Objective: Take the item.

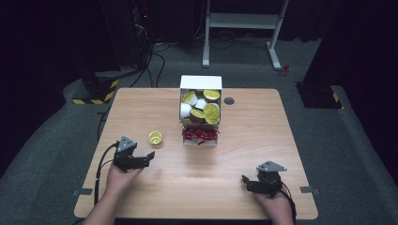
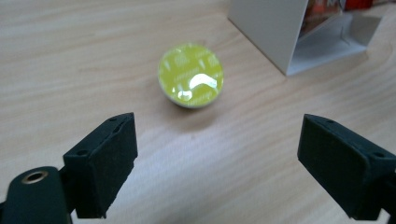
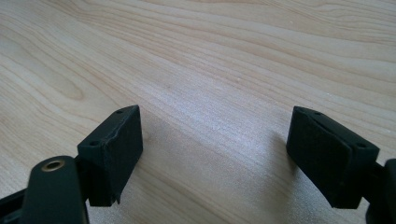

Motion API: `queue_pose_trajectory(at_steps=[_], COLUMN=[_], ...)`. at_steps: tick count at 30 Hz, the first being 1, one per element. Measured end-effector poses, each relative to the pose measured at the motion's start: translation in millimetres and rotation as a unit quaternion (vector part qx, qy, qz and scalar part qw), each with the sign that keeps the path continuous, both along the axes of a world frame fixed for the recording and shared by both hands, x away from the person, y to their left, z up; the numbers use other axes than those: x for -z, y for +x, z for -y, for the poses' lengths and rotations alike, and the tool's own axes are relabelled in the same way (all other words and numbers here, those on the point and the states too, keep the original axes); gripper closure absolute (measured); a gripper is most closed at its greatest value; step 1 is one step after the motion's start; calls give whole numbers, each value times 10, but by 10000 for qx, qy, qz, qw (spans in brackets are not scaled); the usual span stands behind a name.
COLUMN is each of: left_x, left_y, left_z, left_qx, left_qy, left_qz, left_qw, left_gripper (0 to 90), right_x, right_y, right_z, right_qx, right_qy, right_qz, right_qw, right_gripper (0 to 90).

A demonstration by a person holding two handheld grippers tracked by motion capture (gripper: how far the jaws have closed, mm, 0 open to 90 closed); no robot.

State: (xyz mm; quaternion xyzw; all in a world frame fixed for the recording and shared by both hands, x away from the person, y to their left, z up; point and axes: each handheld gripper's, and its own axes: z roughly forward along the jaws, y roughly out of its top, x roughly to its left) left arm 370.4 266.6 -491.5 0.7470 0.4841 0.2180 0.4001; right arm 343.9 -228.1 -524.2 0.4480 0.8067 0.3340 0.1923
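Pale wooden worktop (image 1: 155, 183) under dim light. Lower left of the high view: the left gripper (image 1: 149, 156), fingers wide apart, holding nothing. Just above it sits a lone yellow-lidded capsule (image 1: 155, 138). Centre frame, a white box (image 1: 201, 84) full of capsules. Lower right, the right gripper (image 1: 244, 179), fingers spread over bare wood.

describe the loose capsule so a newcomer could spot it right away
Start at the white box standing at the middle of the wooden table. Just off its left side sits the capsule, yellow-green foil lid up, ahead of the left gripper. It alone lies on bare tabletop; the others fill the box.
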Motion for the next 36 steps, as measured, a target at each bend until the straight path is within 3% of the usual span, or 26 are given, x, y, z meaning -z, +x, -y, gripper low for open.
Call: queue_pose_trajectory(at_steps=[10, 12, 14, 15, 17, 19, 22, 24, 36], left_x=[214, 279, 342, 350, 343, 359, 376, 381, 385], left_y=[-296, -363, -442, -472, -535, -555, -520, -511, -515], left_z=[-167, -186, -168, -147, -108, -68, -98, -120, -131], left_qx=[97, 109, 147, 197, 294, 373, 400, 366, 412], left_qy=[135, 260, 573, 667, 794, 930, 667, 573, 573], left_qz=[-329, -432, -448, -430, -207, -187, -371, -392, -357], left_qw=[9993, 9987, 9972, 9967, 9962, 9948, 9963, 9969, 9969], left_gripper=[138, 142, 145, 144, 144, 146, 135, 142, 147], right_x=[0, 0, 0, 0, 0, 1, 1, 1, 1], right_y=[0, 0, 0, 0, 0, 0, -1, -1, -1], right_z=[0, 0, 0, 0, -1, -1, -1, -1, -1], right_qx=[1, 0, -1, 0, 2, 2, 1, -1, 0], right_qy=[-1, -1, 0, -2, 2, 3, 2, 0, 3], right_qz=[0, 1, 0, 2, -3, -2, -3, -1, -2], right_qw=[10000, 10000, 10000, 10000, 10000, 10000, 10000, 10000, 10000], right_gripper=[186, 187, 187, 187, 187, 187, 186, 186, 185])
